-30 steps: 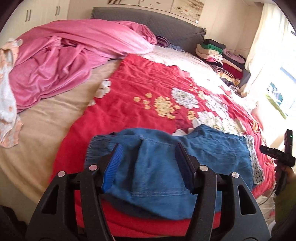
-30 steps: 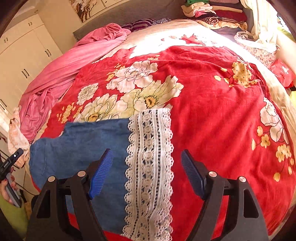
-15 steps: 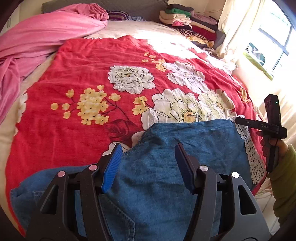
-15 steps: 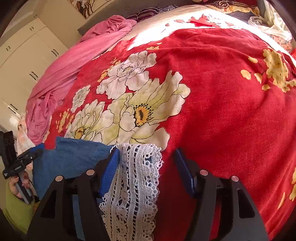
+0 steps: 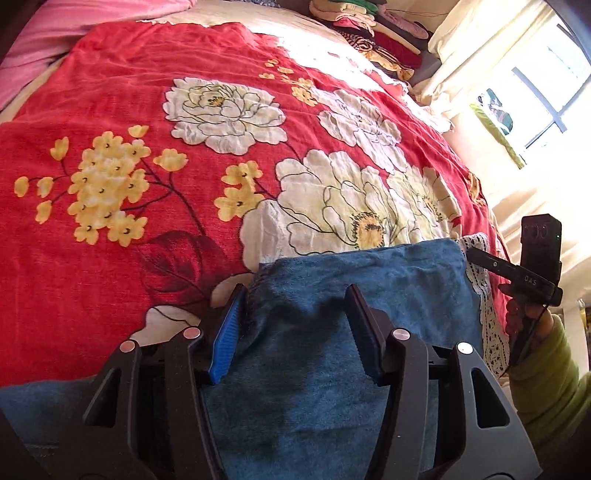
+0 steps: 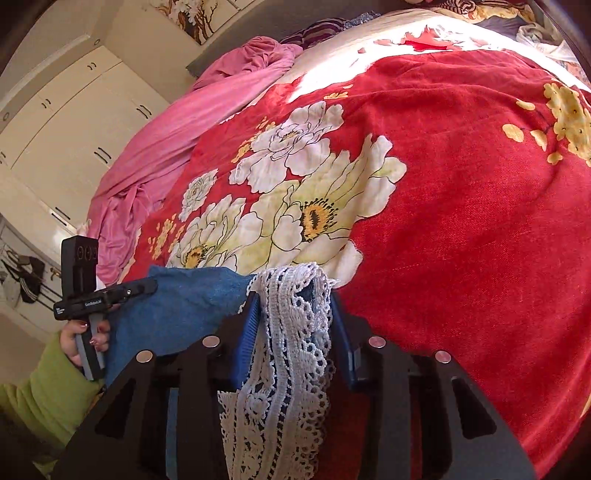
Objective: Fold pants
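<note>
Blue denim pants (image 5: 354, 295) with a white lace hem (image 5: 484, 314) lie at the near edge of a red flowered blanket (image 5: 147, 122). My left gripper (image 5: 295, 325) straddles the pants' far edge near the crotch, its jaws still apart with denim between them. My right gripper (image 6: 295, 328) has its jaws narrowed around the bunched lace hem (image 6: 291, 332) and blue cloth (image 6: 177, 314). The right gripper also shows at the right of the left wrist view (image 5: 517, 273), and the left one at the left of the right wrist view (image 6: 103, 295).
A pink quilt (image 6: 177, 147) is heaped at the bed's far left. Stacked folded clothes (image 5: 373, 33) sit at the head of the bed by the curtain and window (image 5: 535, 110). White wardrobes (image 6: 74, 129) stand beyond the bed.
Both grippers moved forward and down onto the pants' far edge. The right jaws closed from wide open onto the lace hem. The left jaws kept about the same opening.
</note>
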A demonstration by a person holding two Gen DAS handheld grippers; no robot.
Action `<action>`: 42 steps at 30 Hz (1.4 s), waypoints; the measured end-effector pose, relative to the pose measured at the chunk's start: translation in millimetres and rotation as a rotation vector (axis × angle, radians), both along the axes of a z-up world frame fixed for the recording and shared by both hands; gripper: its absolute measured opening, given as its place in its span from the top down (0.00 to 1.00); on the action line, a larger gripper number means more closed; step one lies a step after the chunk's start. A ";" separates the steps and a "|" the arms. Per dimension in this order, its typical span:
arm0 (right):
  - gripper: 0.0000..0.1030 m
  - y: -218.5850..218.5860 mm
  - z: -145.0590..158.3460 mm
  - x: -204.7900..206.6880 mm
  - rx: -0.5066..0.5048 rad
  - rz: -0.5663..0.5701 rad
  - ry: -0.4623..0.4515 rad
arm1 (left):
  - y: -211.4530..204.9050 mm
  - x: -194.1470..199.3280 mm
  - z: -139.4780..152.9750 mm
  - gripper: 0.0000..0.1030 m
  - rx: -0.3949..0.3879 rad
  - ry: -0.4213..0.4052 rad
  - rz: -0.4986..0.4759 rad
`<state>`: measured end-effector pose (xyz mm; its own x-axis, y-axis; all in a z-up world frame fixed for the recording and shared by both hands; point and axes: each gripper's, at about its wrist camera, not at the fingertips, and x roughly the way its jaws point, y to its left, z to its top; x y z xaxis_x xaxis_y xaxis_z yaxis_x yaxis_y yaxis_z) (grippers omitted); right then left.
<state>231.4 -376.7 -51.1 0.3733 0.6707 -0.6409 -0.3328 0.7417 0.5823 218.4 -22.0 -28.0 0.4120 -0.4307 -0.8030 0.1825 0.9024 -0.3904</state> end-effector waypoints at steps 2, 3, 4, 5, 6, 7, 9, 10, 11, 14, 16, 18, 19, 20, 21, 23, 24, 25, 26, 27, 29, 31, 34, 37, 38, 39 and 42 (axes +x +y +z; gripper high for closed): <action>0.80 7.5 5.2 -2.9 0.007 0.037 -0.026 | -2.5 -2.0 0.6 0.83 -0.009 0.003 -0.003; 0.81 11.4 9.2 -5.8 0.008 0.054 -0.048 | -1.7 -2.9 2.0 0.91 -0.018 -0.004 0.003; 0.82 15.6 14.2 -9.4 0.003 0.071 -0.074 | 0.7 -4.1 3.9 0.91 -0.038 -0.008 0.008; 0.82 19.4 20.5 -13.0 -0.004 0.087 -0.102 | 3.3 -5.7 6.2 0.93 -0.054 -0.013 0.018; 0.82 22.0 27.8 -16.1 -0.013 0.096 -0.134 | 5.3 -6.7 9.0 0.94 -0.058 -0.020 0.027; 0.83 23.3 35.4 -18.0 -0.017 0.100 -0.163 | 6.6 -8.3 13.6 0.94 -0.056 -0.035 0.035; 0.83 23.4 52.5 -18.5 -0.034 0.092 -0.221 | 7.5 -9.2 25.5 0.94 -0.046 -0.081 0.053; 0.83 22.7 60.0 -16.5 -0.046 0.086 -0.248 | 7.2 -8.1 31.8 0.94 -0.032 -0.106 0.065; 0.83 22.9 67.4 -13.7 -0.058 0.092 -0.275 | 6.1 -6.3 35.6 0.94 -0.011 -0.120 0.072; 0.83 26.1 74.2 1.2 -0.144 0.088 -0.309 | 1.8 2.5 36.6 0.94 0.021 -0.133 0.084; 0.83 29.3 66.7 12.2 -0.194 0.092 -0.299 | -2.5 7.2 30.9 0.94 0.058 -0.136 0.096; 0.83 36.3 51.1 21.9 -0.276 0.103 -0.264 | -6.1 9.5 22.3 0.94 0.102 -0.139 0.096; 0.83 39.3 42.0 24.5 -0.298 0.107 -0.242 | -8.6 10.4 17.2 0.94 0.134 -0.139 0.095; 0.83 41.0 32.2 28.6 -0.322 0.102 -0.205 | -10.5 11.4 11.4 0.94 0.161 -0.134 0.091; 0.81 42.5 23.1 31.0 -0.341 0.096 -0.175 | -12.0 11.7 7.8 0.94 0.179 -0.132 0.087; 0.77 43.3 10.4 33.3 -0.358 0.079 -0.148 | -14.4 11.5 1.0 0.93 0.215 -0.132 0.078; 0.77 43.3 5.9 33.8 -0.360 0.073 -0.140 | -14.5 11.5 -1.4 0.91 0.222 -0.131 0.077; 0.75 43.0 4.1 33.9 -0.360 0.065 -0.136 | -13.2 11.8 -3.0 0.91 0.217 -0.129 0.080; 0.74 42.1 3.2 33.9 -0.355 0.054 -0.131 | -11.4 12.2 -4.0 0.91 0.208 -0.125 0.082; 0.70 41.9 4.8 33.5 -0.354 0.046 -0.129 | -10.2 12.0 -3.7 0.90 0.202 -0.123 0.084; 0.60 40.6 12.5 29.6 -0.371 0.018 -0.142 | -9.2 11.3 -2.2 0.90 0.199 -0.121 0.088; 0.43 36.0 22.3 22.2 -0.363 -0.013 -0.164 | -9.2 9.8 -1.0 0.88 0.202 -0.123 0.090; 0.38 27.0 33.5 7.7 -0.316 -0.054 -0.177 | -9.1 6.4 0.5 0.88 0.203 -0.119 0.090; 0.38 19.5 40.7 -8.6 -0.302 -0.088 -0.191 | -8.9 1.9 3.4 0.87 0.202 -0.123 0.095; 0.36 16.7 42.3 -14.2 -0.301 -0.101 -0.192 | -9.1 -0.3 4.7 0.86 0.202 -0.126 0.096; 0.30 14.1 43.4 -18.9 -0.296 -0.110 -0.192 | -9.0 -2.0 6.0 0.85 0.202 -0.130 0.098; 0.28 7.1 46.6 -33.0 -0.278 -0.140 -0.192 | -8.7 -8.2 10.0 0.80 0.200 -0.138 0.100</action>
